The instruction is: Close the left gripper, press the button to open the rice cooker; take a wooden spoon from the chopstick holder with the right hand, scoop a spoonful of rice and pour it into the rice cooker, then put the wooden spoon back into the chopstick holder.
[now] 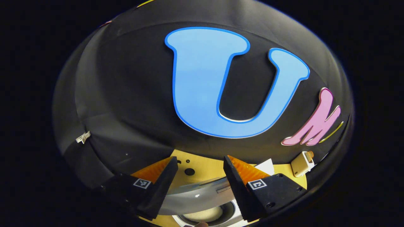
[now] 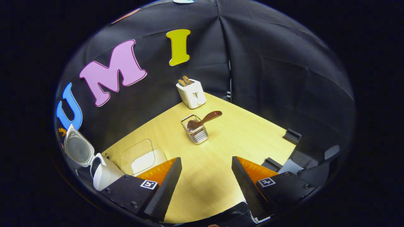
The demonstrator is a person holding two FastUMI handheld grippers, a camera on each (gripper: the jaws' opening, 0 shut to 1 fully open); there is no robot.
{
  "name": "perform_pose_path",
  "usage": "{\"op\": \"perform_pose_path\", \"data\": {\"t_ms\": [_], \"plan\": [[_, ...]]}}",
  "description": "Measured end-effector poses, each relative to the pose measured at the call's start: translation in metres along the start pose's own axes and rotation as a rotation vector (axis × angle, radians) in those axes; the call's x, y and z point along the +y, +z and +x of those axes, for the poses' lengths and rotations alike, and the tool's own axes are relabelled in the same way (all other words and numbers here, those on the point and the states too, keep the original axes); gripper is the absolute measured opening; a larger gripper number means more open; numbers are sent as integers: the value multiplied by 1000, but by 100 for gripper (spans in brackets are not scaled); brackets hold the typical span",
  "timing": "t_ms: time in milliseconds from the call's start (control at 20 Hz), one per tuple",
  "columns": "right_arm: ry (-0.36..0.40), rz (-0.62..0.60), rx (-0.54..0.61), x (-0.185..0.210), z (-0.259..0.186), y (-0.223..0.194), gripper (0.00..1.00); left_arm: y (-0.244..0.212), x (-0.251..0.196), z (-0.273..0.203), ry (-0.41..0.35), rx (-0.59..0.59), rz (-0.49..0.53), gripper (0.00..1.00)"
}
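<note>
In the right gripper view a wooden spoon leans in the wire chopstick holder at mid-table, handle end down and bowl tilted up to the right. My right gripper hangs open well short of it, holding nothing. The white rice cooker stands at the left with its lid raised. A clear box of rice lies beside it. My left gripper is open above the cooker's grey lid, with the pot's opening just below.
A white toaster with two slices stands at the table's far corner, and it appears again at the right as the toaster in the left gripper view. Black blocks lie along the right table edge. Bare wooden tabletop surrounds the holder.
</note>
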State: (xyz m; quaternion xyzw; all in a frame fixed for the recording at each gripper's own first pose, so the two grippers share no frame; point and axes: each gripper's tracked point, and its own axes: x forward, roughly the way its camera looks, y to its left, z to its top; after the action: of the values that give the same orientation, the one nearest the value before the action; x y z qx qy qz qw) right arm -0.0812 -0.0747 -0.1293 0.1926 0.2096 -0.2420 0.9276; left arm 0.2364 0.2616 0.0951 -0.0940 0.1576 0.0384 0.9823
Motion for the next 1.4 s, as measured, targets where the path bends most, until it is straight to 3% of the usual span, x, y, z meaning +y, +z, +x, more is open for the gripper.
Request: {"op": "perform_pose_path", "data": {"t_ms": [250,300,350,450,700,850,1050,1150,1250,1400], "plan": [[84,-71,50,32,29,-7,99,-73,-30,-31,-55,102,-56,96],[106,-79,53,40,35,-5,99,-95,-34,-33,-56,134,-76,90],[129,-90,53,47,38,-5,99,-114,-36,-36,-51,159,-88,95],[157,-124,64,56,47,-5,98,-143,-36,-39,-21,169,-47,89],[239,-194,129,74,57,-28,98,-205,-45,-42,81,210,101,92],[256,-316,118,75,68,-25,98,-225,-50,-40,102,242,108,95],[299,-315,149,83,78,-27,99,-254,-48,-41,160,306,46,95],[323,-324,149,87,82,-28,99,-259,-49,-43,188,292,125,96],[322,-356,134,85,87,-29,99,-257,-53,-39,196,260,116,95],[363,-359,160,93,86,-47,99,-259,-57,-38,164,183,187,96]]}}
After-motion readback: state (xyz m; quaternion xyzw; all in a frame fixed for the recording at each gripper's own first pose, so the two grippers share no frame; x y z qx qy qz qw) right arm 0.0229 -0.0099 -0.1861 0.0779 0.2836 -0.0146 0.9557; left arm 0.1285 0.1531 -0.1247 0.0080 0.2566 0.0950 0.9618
